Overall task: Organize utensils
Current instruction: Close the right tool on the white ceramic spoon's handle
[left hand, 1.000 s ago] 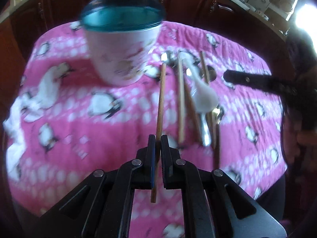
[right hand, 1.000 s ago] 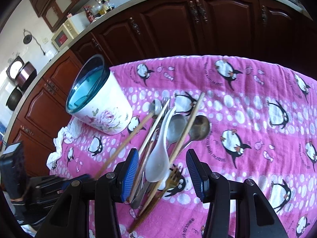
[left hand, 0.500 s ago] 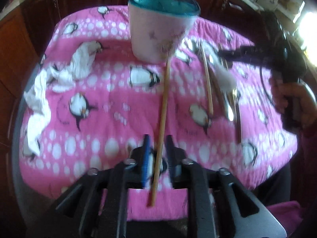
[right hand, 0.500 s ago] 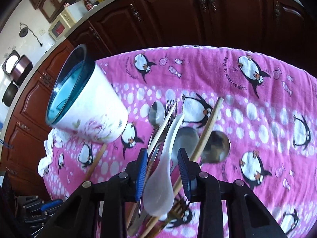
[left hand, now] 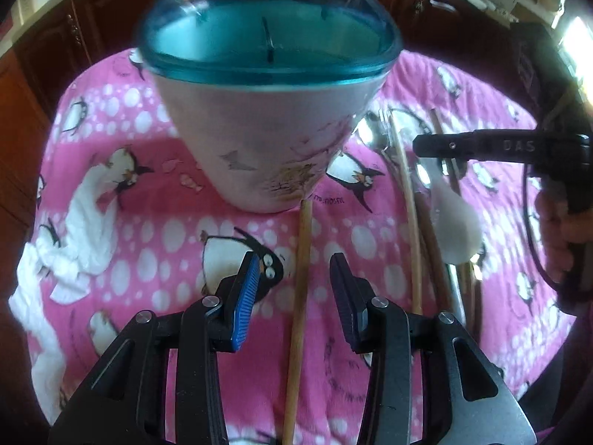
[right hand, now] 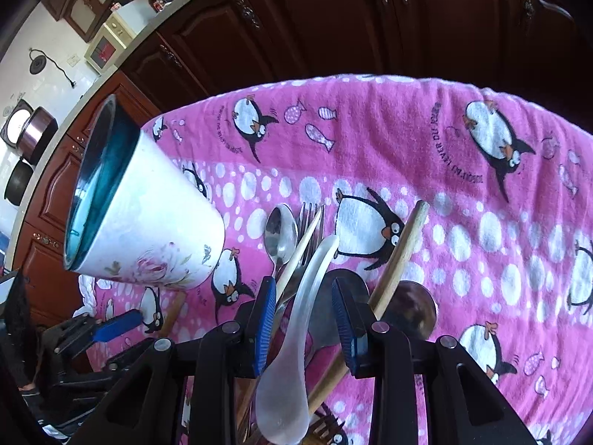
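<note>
My left gripper [left hand: 292, 272], jaws just spread (touching nothing), straddles the chopstick [left hand: 301, 285] running near-to-far toward the cup [left hand: 267, 137]; my right gripper [right hand: 304, 315] brackets the white spoon [right hand: 296, 337], contact unclear.

The black right gripper [left hand: 496, 147], seen from the left wrist camera, has the pale raised letters "DAS" on its side; more letters may follow but are hidden. The pink penguin-print towel [right hand: 463, 200] has small dark words curved beside each penguin. From the right wrist camera they are upside down and look like "JUSQU'AU LEVER DU JOUR", though they are too small to be sure.
</note>
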Motion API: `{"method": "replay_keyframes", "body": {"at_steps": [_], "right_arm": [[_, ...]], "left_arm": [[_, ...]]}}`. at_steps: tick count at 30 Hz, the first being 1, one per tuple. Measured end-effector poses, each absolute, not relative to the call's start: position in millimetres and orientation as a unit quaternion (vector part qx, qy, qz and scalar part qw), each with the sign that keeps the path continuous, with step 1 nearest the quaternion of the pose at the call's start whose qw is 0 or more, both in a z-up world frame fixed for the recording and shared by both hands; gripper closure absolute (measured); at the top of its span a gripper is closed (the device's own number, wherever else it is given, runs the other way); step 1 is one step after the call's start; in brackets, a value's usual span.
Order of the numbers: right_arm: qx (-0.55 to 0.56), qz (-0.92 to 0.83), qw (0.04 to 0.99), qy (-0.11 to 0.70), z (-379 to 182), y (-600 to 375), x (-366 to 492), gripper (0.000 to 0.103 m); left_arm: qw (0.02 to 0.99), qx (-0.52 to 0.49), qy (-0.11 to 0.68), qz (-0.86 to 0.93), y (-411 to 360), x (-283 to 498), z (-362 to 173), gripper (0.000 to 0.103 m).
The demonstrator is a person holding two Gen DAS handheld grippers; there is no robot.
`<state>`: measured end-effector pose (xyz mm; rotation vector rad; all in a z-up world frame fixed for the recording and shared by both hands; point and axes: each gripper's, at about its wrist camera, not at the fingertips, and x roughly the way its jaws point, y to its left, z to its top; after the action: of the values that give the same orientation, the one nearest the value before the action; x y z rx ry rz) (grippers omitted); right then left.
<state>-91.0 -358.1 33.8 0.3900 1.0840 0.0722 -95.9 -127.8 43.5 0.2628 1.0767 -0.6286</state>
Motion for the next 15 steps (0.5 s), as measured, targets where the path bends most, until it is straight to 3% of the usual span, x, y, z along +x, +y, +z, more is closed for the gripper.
{"method": "replay_keyframes", "body": {"at_steps": [4, 7, 10, 15], "right_arm": [[0.182, 0.036, 0.835, 0.518, 29, -360, -84, 0.073], [0.183, 0.038, 0.832, 0.522, 27, -359, -81, 0.086], [0.188, 0.040, 0.832, 0.520, 25, -360, -80, 0.089], [0.197, 0.045, 0.842, 0.500, 39, -362, -98, 0.098]], "left_arm": [[0.804, 0.126, 0.509, -0.281, -135, -86, 35, 0.072], [0.805, 0.128, 0.509, -0.277, -139, -83, 32, 0.080], [0.804, 0.135, 0.505, -0.283, -143, -84, 30, 0.096], [0.810, 0.110, 0.498, -0.289, -131, -93, 40, 0.097]]}}
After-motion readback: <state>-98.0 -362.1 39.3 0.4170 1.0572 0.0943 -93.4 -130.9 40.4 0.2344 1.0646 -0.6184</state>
